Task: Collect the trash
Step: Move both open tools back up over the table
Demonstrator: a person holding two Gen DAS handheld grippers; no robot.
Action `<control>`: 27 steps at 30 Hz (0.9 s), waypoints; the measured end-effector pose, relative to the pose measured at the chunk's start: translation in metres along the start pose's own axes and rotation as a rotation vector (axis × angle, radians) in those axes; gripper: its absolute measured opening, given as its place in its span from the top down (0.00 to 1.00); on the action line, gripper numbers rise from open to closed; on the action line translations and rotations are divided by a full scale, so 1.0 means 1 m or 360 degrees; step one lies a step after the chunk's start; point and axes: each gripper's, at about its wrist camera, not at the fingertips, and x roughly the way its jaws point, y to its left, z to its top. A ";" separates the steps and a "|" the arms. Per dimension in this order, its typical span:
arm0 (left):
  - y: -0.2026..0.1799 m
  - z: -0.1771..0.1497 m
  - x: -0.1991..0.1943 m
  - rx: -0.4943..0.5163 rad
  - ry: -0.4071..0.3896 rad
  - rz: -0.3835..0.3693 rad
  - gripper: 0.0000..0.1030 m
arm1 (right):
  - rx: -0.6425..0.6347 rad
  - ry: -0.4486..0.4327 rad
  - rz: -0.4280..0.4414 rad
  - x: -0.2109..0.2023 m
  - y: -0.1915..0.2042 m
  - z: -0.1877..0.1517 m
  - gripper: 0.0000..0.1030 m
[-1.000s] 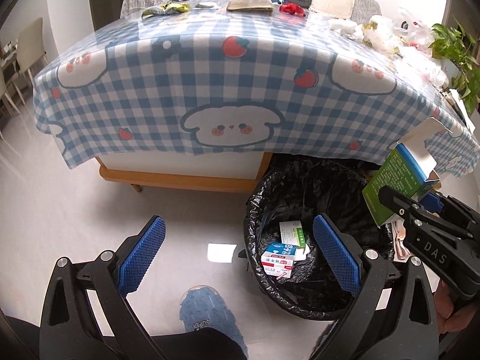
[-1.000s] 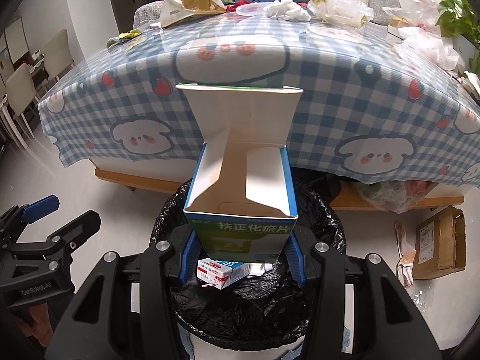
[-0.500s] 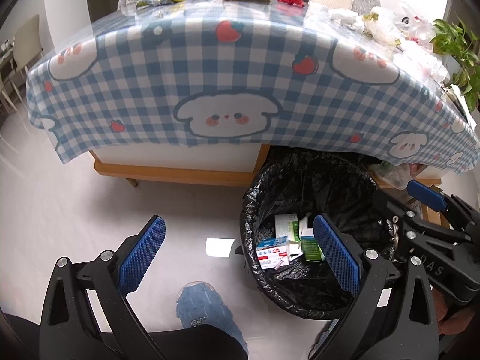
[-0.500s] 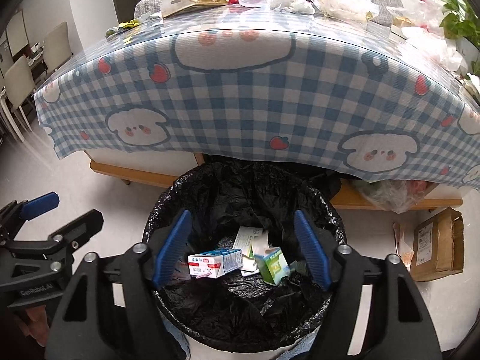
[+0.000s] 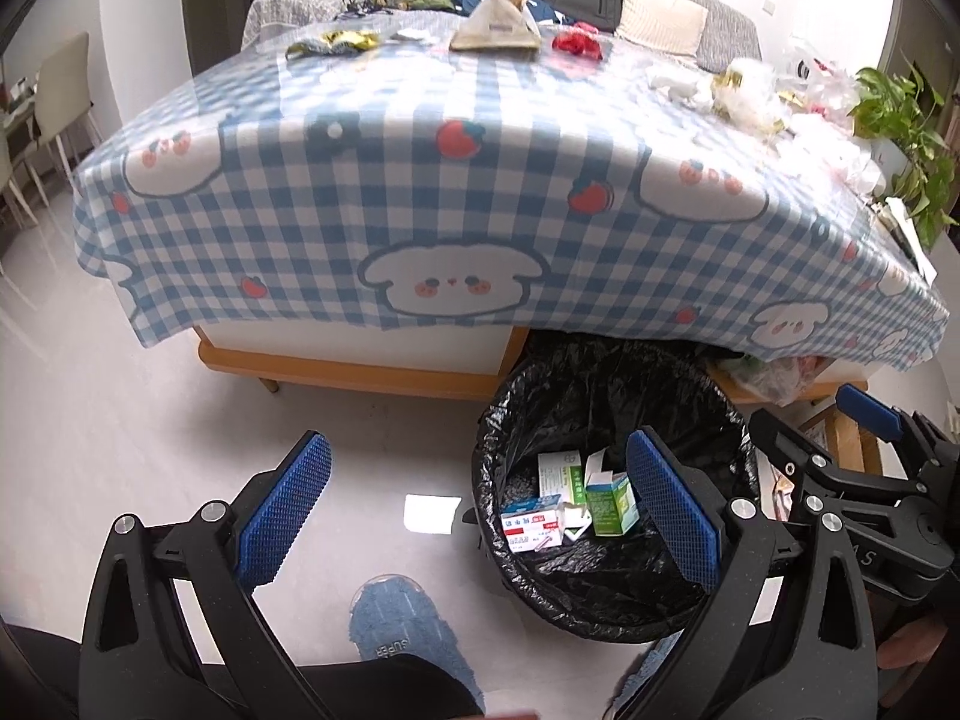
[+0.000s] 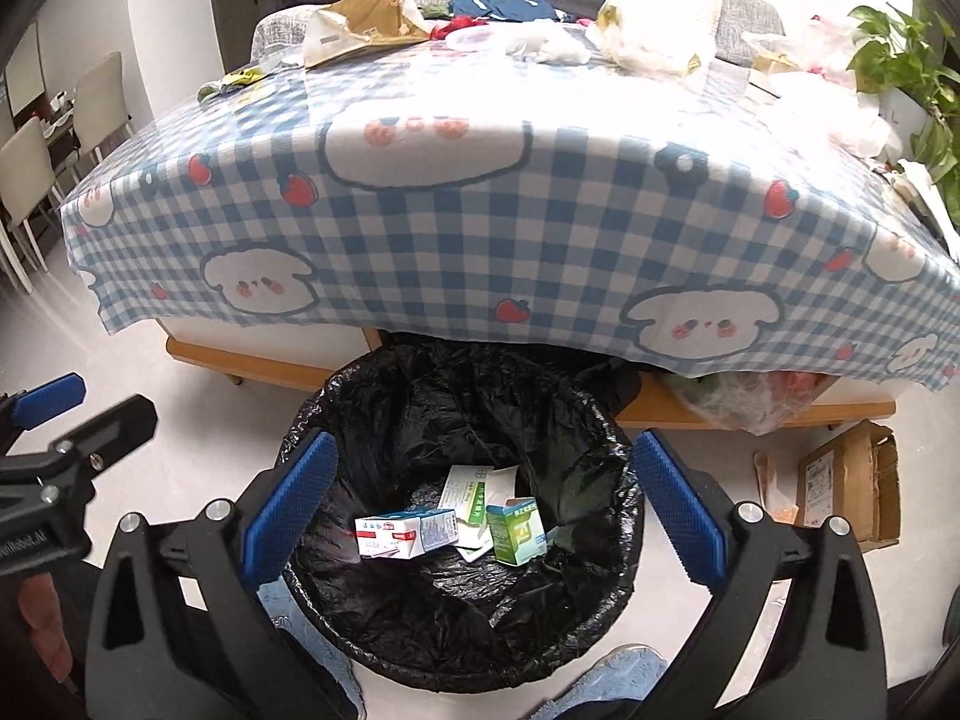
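Observation:
A bin lined with a black bag [image 6: 456, 612] stands on the floor by the table; it also shows in the left wrist view [image 5: 600, 600]. Inside lie a green box [image 6: 516, 531], a red and white box [image 6: 399, 534] and a white and green carton [image 6: 474, 492]. My right gripper [image 6: 480, 516] is open and empty above the bin. My left gripper [image 5: 480, 516] is open and empty, above the floor at the bin's left rim. More trash lies on the table: a brown paper bag [image 6: 360, 24], white plastic bags [image 6: 648, 36] and wrappers [image 5: 336, 42].
The table with a blue checked cloth [image 6: 480, 222] stands behind the bin. A cardboard box [image 6: 852, 486] sits on the floor to the right. A potted plant [image 5: 906, 138] stands at the table's right. Chairs [image 6: 36, 180] stand at the far left. A blue slipper [image 5: 408, 630] is below.
My right gripper opened and the green box dropped into the bin. Both grippers then rose a little, so more of the tabletop shows.

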 end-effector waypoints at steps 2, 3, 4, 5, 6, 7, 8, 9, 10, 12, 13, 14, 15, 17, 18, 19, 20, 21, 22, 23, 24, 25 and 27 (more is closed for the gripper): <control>0.000 0.002 -0.004 -0.0002 -0.0009 -0.0007 0.06 | -0.0005 -0.0016 -0.0012 -0.006 -0.001 0.002 0.07; -0.001 0.003 -0.006 -0.0002 -0.0011 -0.0006 0.06 | -0.0005 -0.0023 -0.0013 -0.009 -0.002 0.003 0.07; -0.001 0.004 -0.008 0.0000 -0.0010 -0.0006 0.06 | -0.0001 -0.0030 -0.0012 -0.012 -0.002 0.005 0.07; -0.002 0.005 -0.010 0.0001 -0.0009 -0.0008 0.06 | 0.0003 -0.0036 -0.0013 -0.015 -0.002 0.006 0.07; -0.002 0.005 -0.011 0.0001 -0.0008 -0.0009 0.06 | 0.0000 -0.0040 -0.0012 -0.018 -0.002 0.008 0.07; -0.003 0.006 -0.013 0.0003 -0.0006 -0.0008 0.06 | -0.0004 -0.0050 -0.0010 -0.021 -0.002 0.010 0.07; -0.005 0.008 -0.016 0.0008 -0.0004 -0.0006 0.06 | -0.0008 -0.0062 -0.0011 -0.024 -0.001 0.011 0.07; -0.006 0.008 -0.018 0.0013 -0.0010 -0.0008 0.06 | -0.0014 -0.0072 -0.0014 -0.027 -0.001 0.013 0.07; -0.008 0.009 -0.022 0.0019 -0.0019 -0.0008 0.06 | -0.0022 -0.0084 -0.0022 -0.030 -0.001 0.014 0.07; -0.010 0.012 -0.029 0.0027 -0.0036 -0.0011 0.06 | -0.0034 -0.0104 -0.0028 -0.037 -0.001 0.017 0.07; -0.011 0.013 -0.032 0.0031 -0.0044 -0.0012 0.06 | -0.0036 -0.0113 -0.0029 -0.040 -0.001 0.019 0.07; -0.012 0.015 -0.035 0.0033 -0.0051 -0.0010 0.06 | -0.0036 -0.0121 -0.0031 -0.042 -0.002 0.021 0.07; -0.013 0.016 -0.038 0.0035 -0.0058 -0.0007 0.06 | -0.0032 -0.0132 -0.0031 -0.046 -0.003 0.023 0.07; -0.013 0.020 -0.043 0.0035 -0.0073 -0.0007 0.06 | -0.0026 -0.0151 -0.0026 -0.053 -0.005 0.026 0.07; -0.013 0.022 -0.046 0.0034 -0.0078 -0.0005 0.06 | -0.0023 -0.0162 -0.0027 -0.056 -0.007 0.028 0.07; -0.014 0.024 -0.049 0.0033 -0.0087 -0.0003 0.06 | -0.0021 -0.0173 -0.0027 -0.059 -0.008 0.030 0.07; -0.014 0.026 -0.052 0.0033 -0.0094 0.0000 0.06 | -0.0019 -0.0186 -0.0025 -0.063 -0.009 0.032 0.07; -0.014 0.028 -0.054 0.0035 -0.0099 0.0006 0.06 | -0.0017 -0.0194 -0.0024 -0.065 -0.009 0.033 0.07; -0.015 0.030 -0.056 0.0035 -0.0106 0.0008 0.06 | -0.0017 -0.0203 -0.0023 -0.068 -0.011 0.035 0.07; -0.015 0.032 -0.058 0.0034 -0.0111 0.0007 0.06 | -0.0016 -0.0215 -0.0024 -0.071 -0.012 0.037 0.07; -0.015 0.035 -0.059 0.0034 -0.0115 0.0008 0.06 | -0.0012 -0.0225 -0.0025 -0.073 -0.013 0.038 0.07; -0.015 0.037 -0.061 0.0034 -0.0119 0.0011 0.06 | -0.0008 -0.0233 -0.0026 -0.076 -0.015 0.040 0.07; -0.016 0.042 -0.064 0.0032 -0.0132 0.0014 0.06 | -0.0003 -0.0241 -0.0029 -0.079 -0.018 0.044 0.07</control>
